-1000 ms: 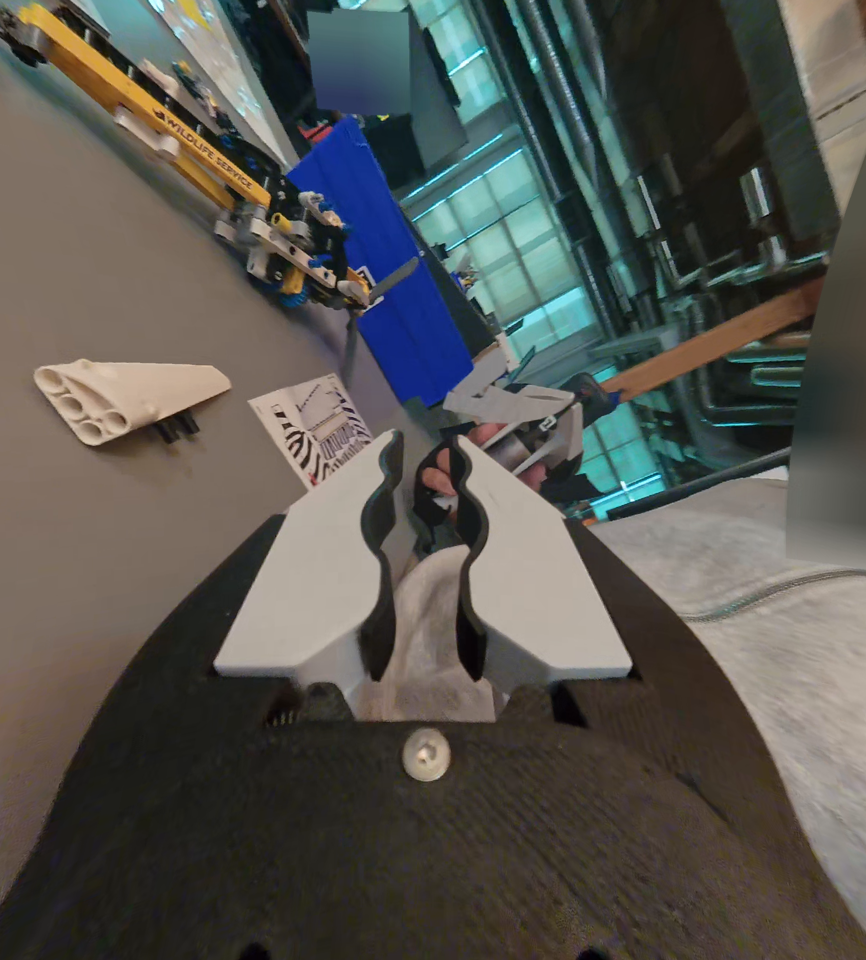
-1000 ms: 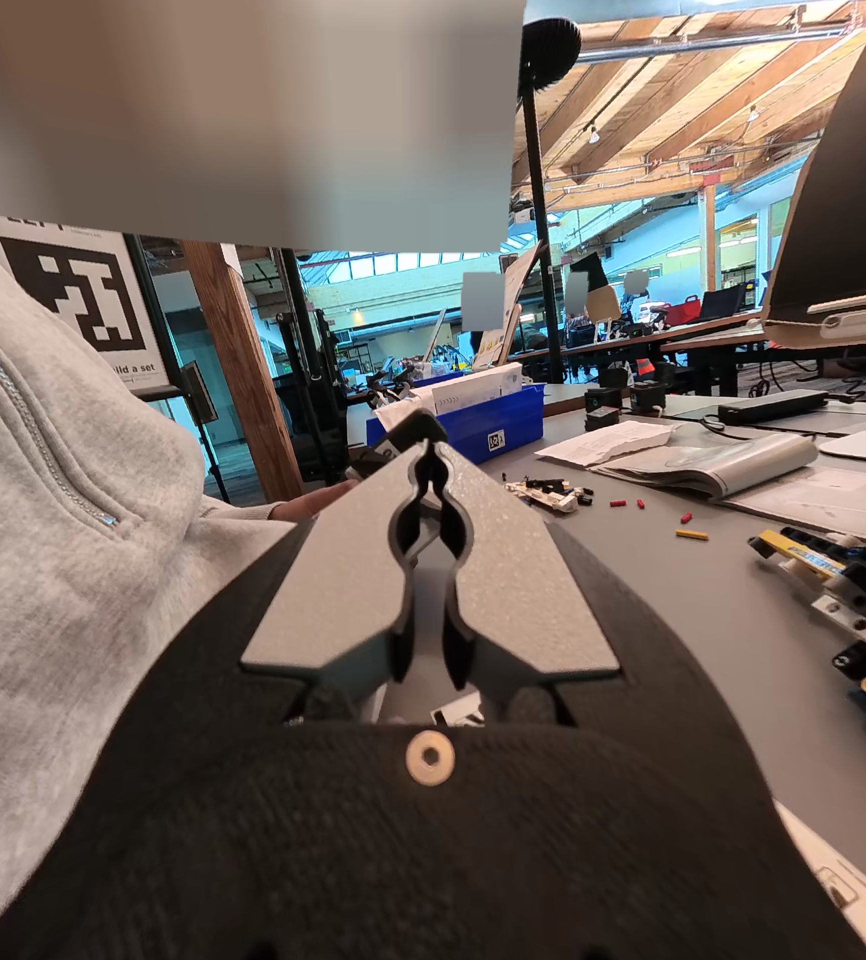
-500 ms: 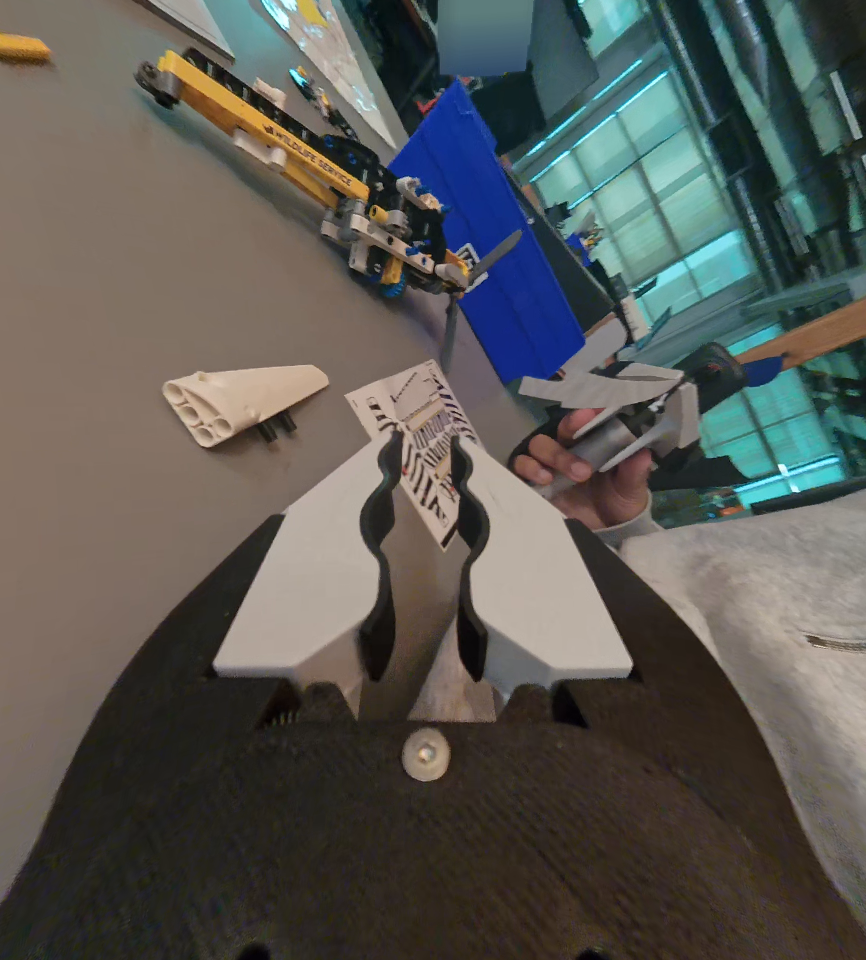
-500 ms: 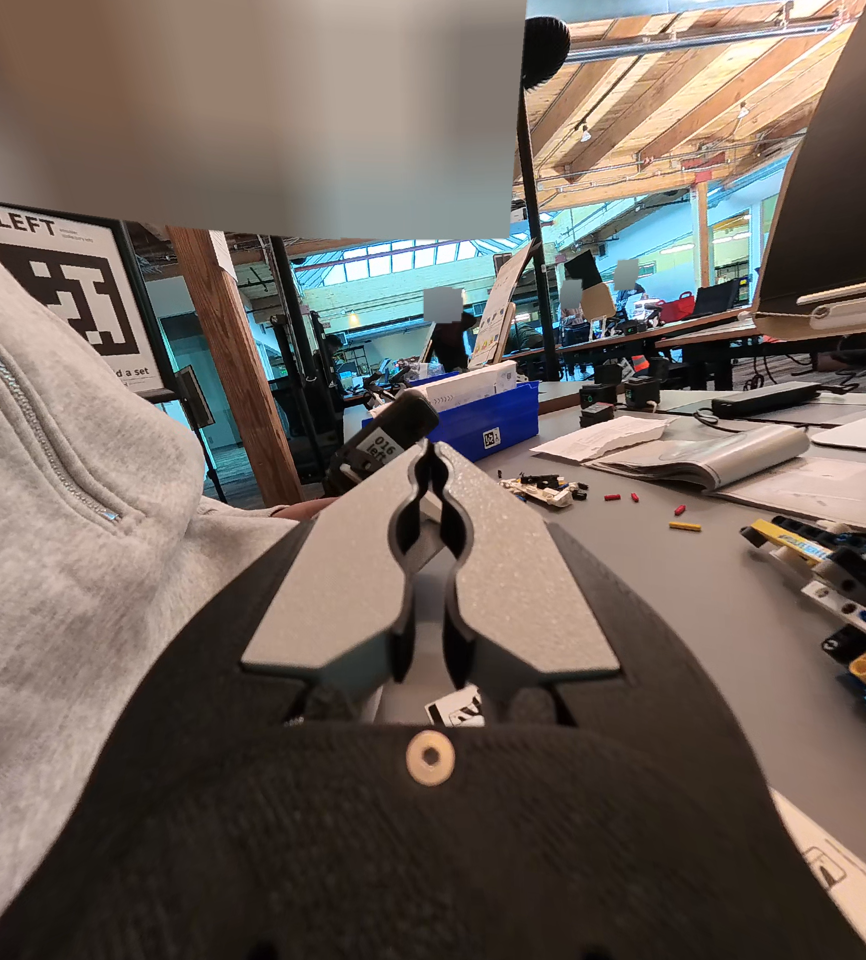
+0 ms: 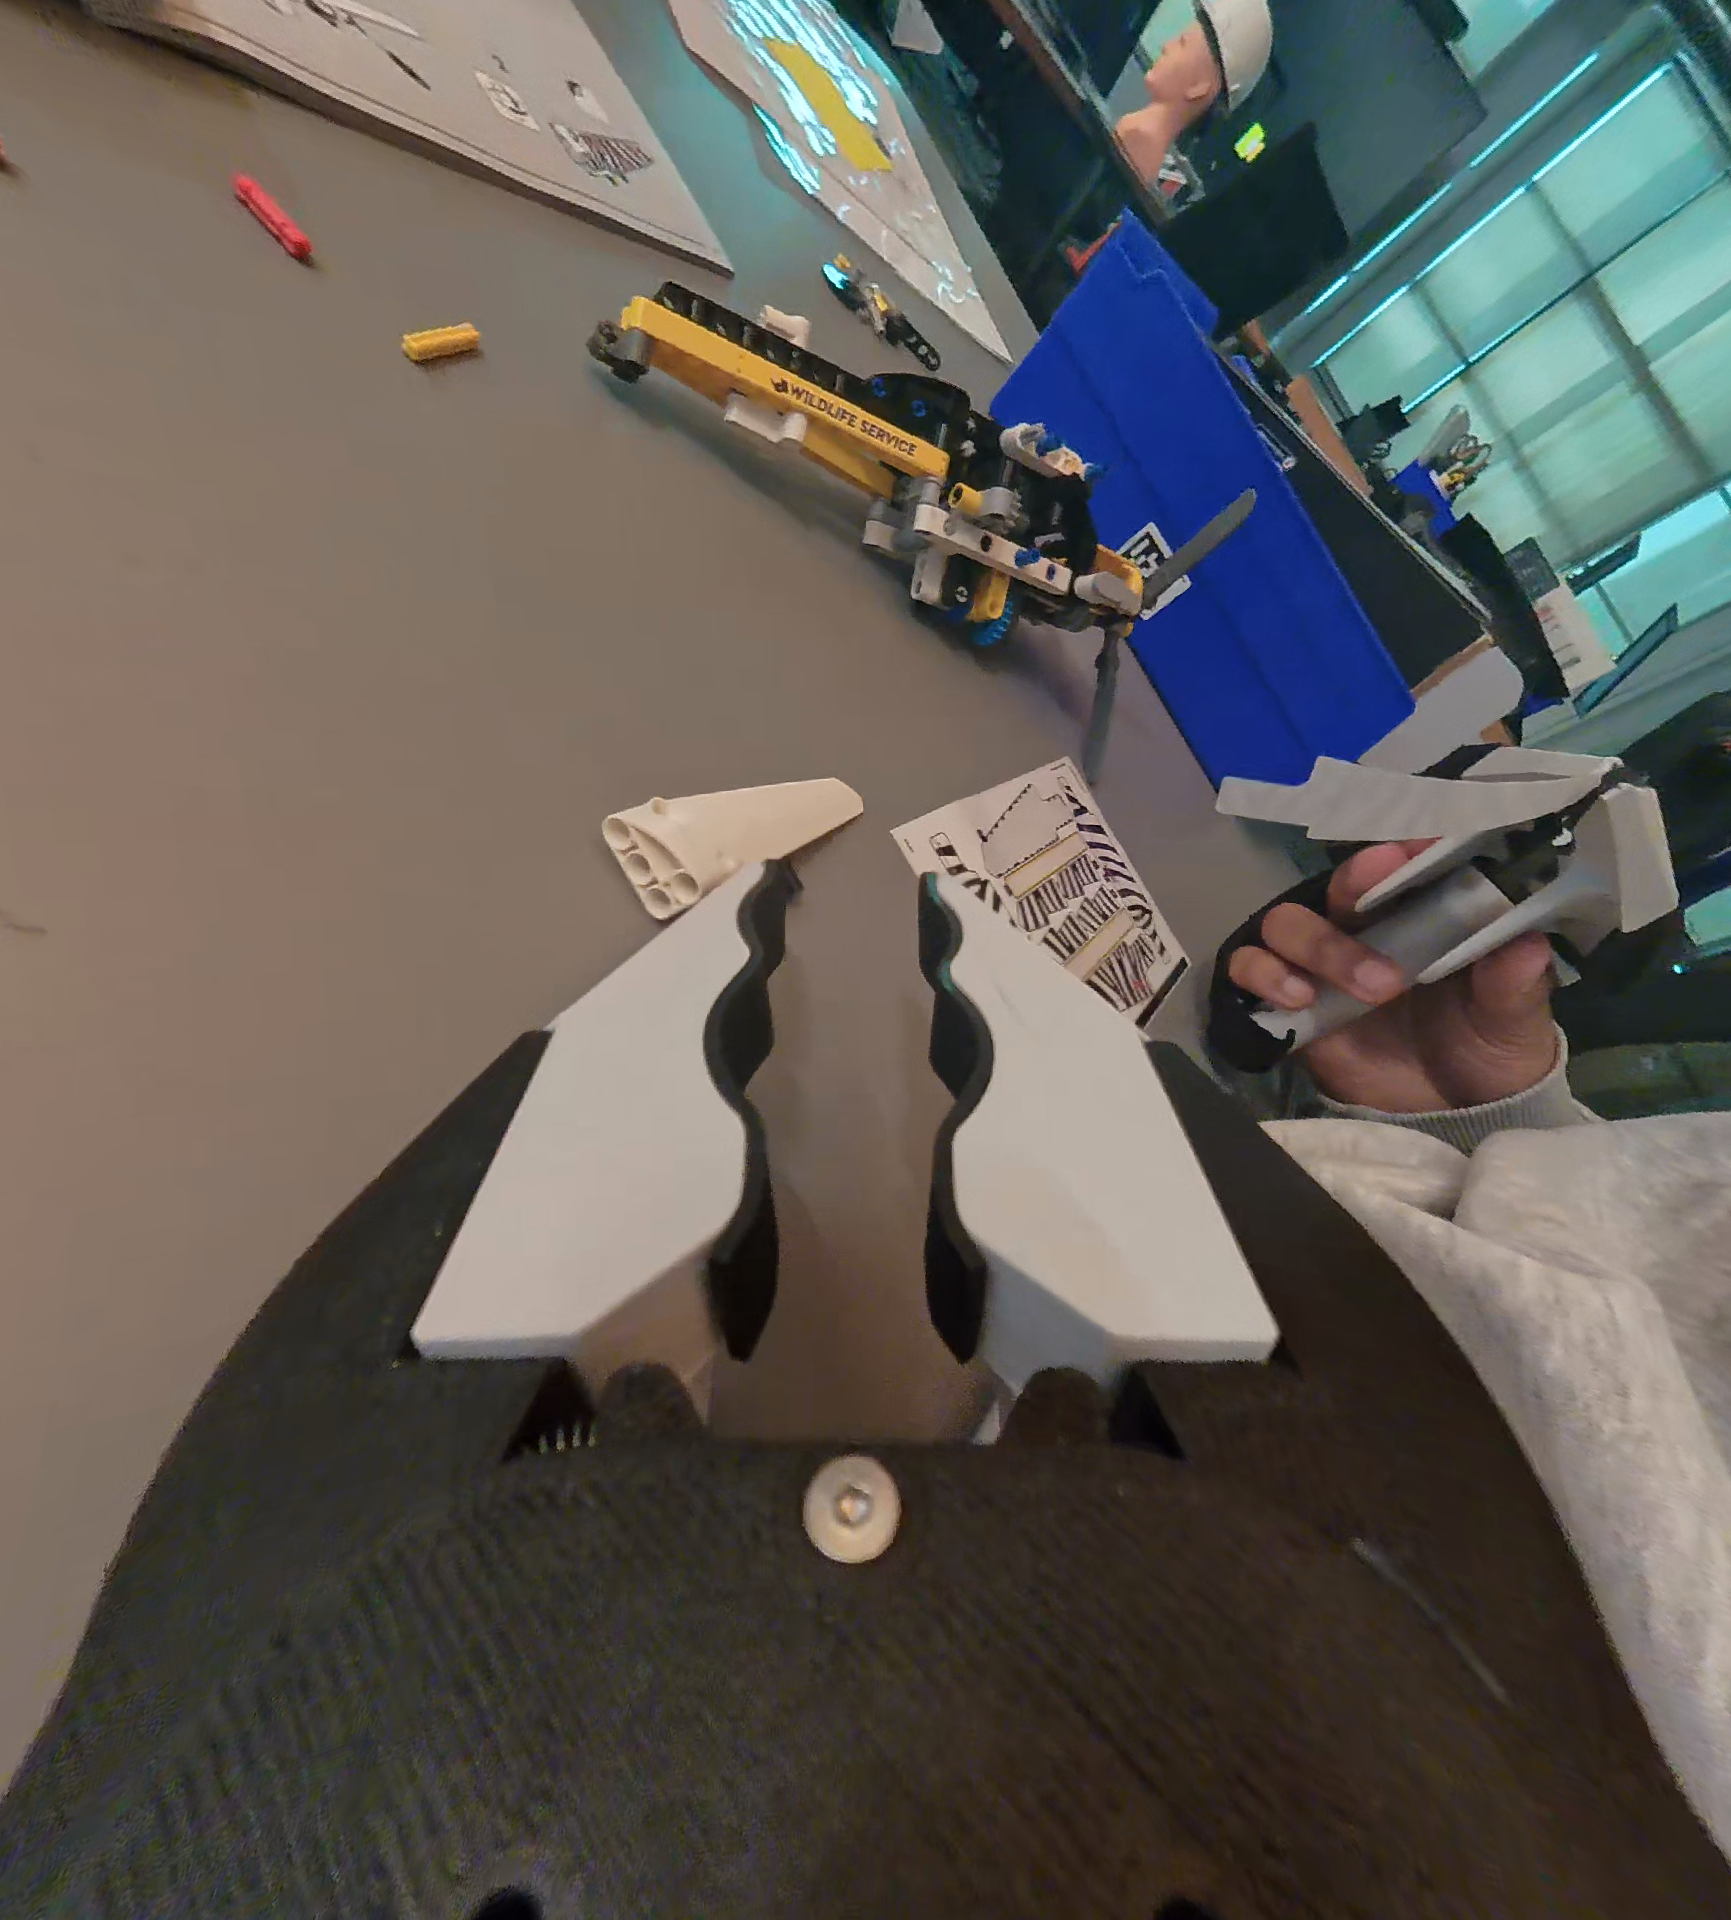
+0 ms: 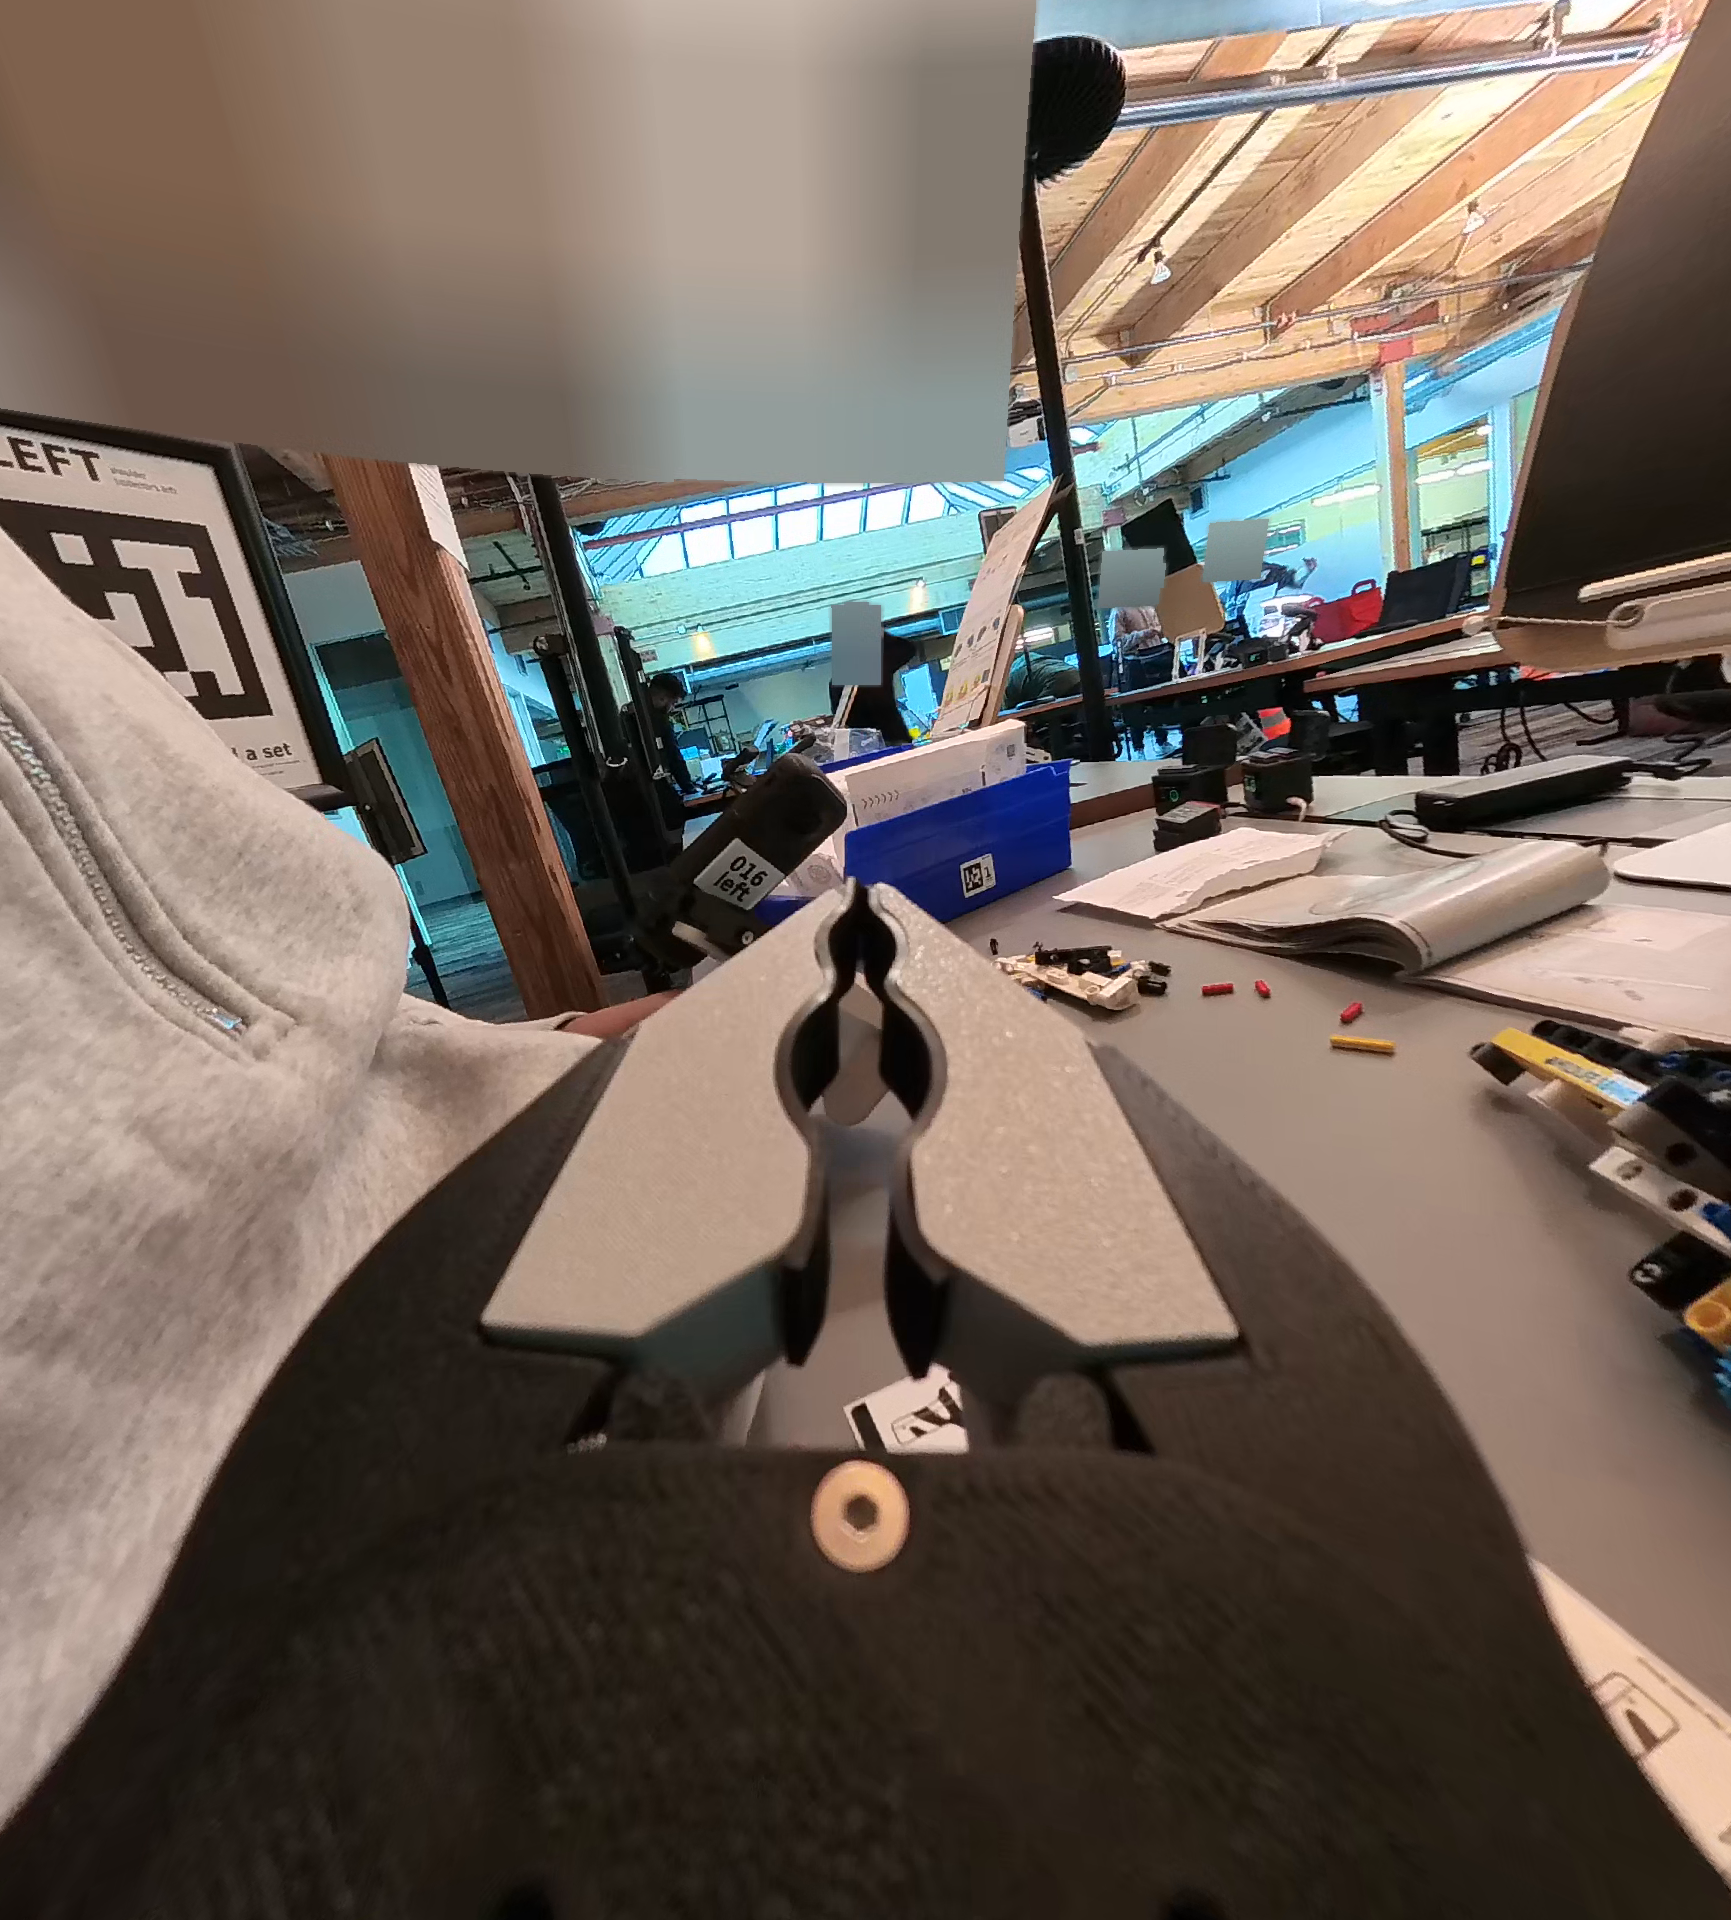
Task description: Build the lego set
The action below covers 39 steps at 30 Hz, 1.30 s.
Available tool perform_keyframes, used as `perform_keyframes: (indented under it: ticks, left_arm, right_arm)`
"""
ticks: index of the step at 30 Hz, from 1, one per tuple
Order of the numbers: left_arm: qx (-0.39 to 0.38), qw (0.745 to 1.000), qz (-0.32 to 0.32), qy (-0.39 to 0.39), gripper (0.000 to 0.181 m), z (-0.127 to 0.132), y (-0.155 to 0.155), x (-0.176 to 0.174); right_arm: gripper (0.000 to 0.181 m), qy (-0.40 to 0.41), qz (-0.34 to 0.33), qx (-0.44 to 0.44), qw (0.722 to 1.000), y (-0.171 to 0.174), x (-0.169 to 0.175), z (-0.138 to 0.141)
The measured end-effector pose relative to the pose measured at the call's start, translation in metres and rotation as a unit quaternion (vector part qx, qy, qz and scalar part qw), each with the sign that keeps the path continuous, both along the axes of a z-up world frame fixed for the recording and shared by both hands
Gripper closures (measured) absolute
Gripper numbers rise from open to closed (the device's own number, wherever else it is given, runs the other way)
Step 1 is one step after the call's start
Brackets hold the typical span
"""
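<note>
In the left wrist view, my left gripper (image 5: 845,894) is open and empty, low over the grey table (image 5: 217,727). A white wedge-shaped panel piece (image 5: 726,842) lies just beyond its left fingertip. A sticker sheet (image 5: 1058,883) lies by the right fingertip. The yellow and black lego model (image 5: 871,457) lies farther off. It also shows in the right wrist view (image 6: 1671,1132) at the right. My right gripper (image 6: 856,904) is shut with nothing seen in it, held above the table edge. It also shows in the left wrist view (image 5: 1443,831), held in a hand.
A blue bin (image 5: 1204,540) stands behind the model. Red pins (image 5: 269,213) and a yellow piece (image 5: 440,341) lie loose on the table. An open booklet (image 6: 1412,914) and a small white subassembly (image 6: 1079,971) lie farther back. A grey sleeve (image 6: 113,1039) fills the left. Left tips to right tips: about 15 cm. The yellow piece (image 5: 440,341) is about 15 cm from my left fingertips and 30 cm from my right. Look for it in the right wrist view (image 6: 1349,1044) too.
My left gripper has opened and swung toward the table, so the white panel and sticker sheet are now at its fingertips. The right gripper has barely moved.
</note>
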State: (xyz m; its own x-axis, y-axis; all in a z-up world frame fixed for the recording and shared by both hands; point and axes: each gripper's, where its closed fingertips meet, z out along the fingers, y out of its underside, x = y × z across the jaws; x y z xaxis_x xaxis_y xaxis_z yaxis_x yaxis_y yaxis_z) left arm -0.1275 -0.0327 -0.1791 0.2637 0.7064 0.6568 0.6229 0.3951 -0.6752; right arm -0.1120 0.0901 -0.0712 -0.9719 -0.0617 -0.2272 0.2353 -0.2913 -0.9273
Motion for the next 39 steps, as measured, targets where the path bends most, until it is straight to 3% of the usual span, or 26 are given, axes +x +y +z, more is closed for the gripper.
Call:
perform_keyframes:
  ticks: [13, 23, 39]
  left_arm:
    - [0.0, 1.0, 0.029, -0.013, 0.152, -0.006, -0.013, -0.006]
    - [0.046, 0.996, 0.036, -0.059, 0.151, -0.017, -0.019, -0.015]
    - [0.003, 0.997, 0.016, -0.075, 0.161, -0.024, -0.011, -0.016]
  right_arm:
    - [0.181, -0.002, 0.0, 0.001, 1.0, 0.001, 0.0, -0.002]
    - [0.181, -0.004, 0.0, 0.003, 1.0, 0.001, 0.0, -0.003]
    - [0.181, -0.009, -0.003, 0.002, 1.0, 0.003, -0.002, -0.004]
